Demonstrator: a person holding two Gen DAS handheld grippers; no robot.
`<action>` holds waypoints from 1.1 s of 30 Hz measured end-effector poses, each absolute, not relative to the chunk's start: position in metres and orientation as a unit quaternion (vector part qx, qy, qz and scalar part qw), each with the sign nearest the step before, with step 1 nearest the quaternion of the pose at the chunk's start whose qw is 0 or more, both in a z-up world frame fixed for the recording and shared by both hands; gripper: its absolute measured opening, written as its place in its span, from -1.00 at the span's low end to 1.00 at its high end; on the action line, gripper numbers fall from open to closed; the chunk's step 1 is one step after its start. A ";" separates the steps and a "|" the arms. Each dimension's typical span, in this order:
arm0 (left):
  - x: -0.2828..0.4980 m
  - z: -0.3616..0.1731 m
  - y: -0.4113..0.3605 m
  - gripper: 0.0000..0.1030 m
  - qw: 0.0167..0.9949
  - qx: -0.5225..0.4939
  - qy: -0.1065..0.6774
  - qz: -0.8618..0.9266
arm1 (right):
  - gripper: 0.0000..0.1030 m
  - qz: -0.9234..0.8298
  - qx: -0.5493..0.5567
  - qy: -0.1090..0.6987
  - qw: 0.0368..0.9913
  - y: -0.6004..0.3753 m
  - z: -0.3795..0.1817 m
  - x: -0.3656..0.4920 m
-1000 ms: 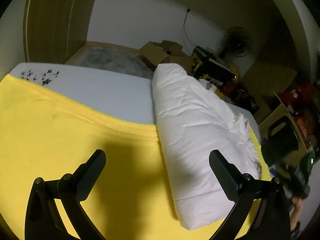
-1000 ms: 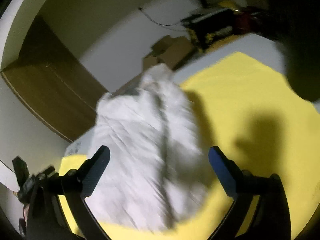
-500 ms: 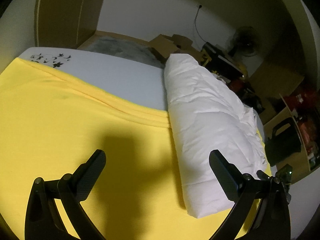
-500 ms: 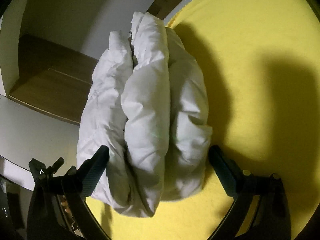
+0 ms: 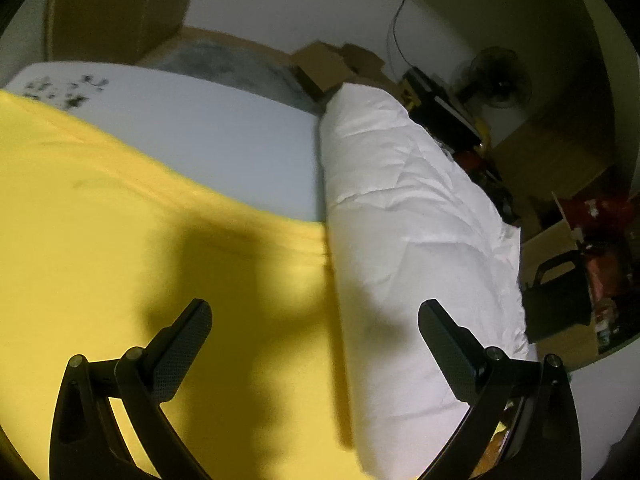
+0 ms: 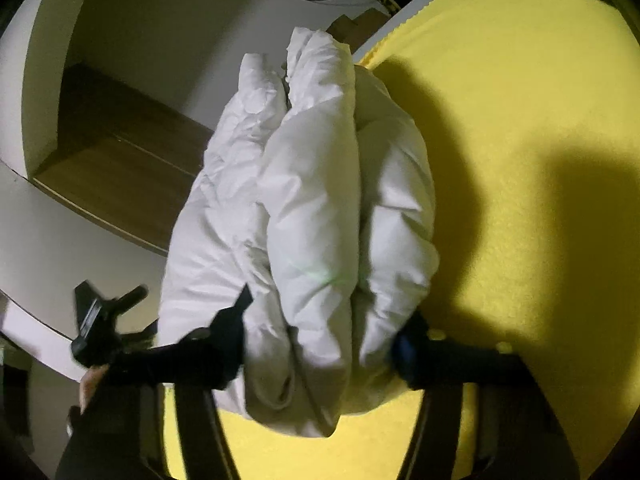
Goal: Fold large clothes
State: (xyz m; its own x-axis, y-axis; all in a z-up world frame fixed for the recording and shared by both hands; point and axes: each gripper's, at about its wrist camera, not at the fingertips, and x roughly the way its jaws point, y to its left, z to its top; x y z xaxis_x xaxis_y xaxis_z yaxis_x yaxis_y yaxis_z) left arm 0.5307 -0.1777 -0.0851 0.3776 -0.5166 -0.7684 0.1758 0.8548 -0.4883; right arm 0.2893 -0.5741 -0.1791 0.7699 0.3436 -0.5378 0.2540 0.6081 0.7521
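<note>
A folded white padded garment (image 5: 404, 220) lies as a long thick roll on a yellow sheet (image 5: 120, 240). In the right wrist view I see its layered end (image 6: 312, 208) head on. My right gripper (image 6: 324, 336) has its jaws pressed against both sides of that end, clamping the bundle. My left gripper (image 5: 316, 332) is open and empty above the sheet, with its right finger (image 5: 444, 344) over the garment's near edge and its left finger (image 5: 180, 344) over bare yellow fabric.
A white mattress surface (image 5: 192, 128) shows beyond the sheet (image 6: 540, 160). Cardboard boxes (image 5: 332, 64), a fan (image 5: 500, 80) and cluttered boxes (image 5: 568, 280) stand past the bed. A wooden wardrobe (image 6: 112, 160) stands to the left. The other hand-held gripper (image 6: 104, 320) shows at the left.
My right gripper has moved in and closed its jaws onto the garment's end. My left gripper has shifted closer to the garment, staying open.
</note>
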 end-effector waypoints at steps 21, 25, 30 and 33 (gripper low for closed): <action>0.694 -0.172 -0.260 1.00 0.661 -0.315 0.560 -0.387 | 0.08 0.041 0.425 0.358 0.830 -0.574 -0.179 0.302; 0.701 -0.174 -0.269 1.00 0.662 -0.293 0.567 -0.392 | 0.09 0.040 0.420 0.359 0.832 -0.572 -0.179 0.305; 0.701 -0.183 -0.266 0.99 0.649 -0.322 0.579 -0.374 | 0.09 0.040 0.419 0.359 0.833 -0.571 -0.179 0.307; 0.703 -0.185 -0.269 0.99 0.648 -0.317 0.583 -0.374 | 0.10 0.041 0.419 0.359 0.833 -0.572 -0.179 0.306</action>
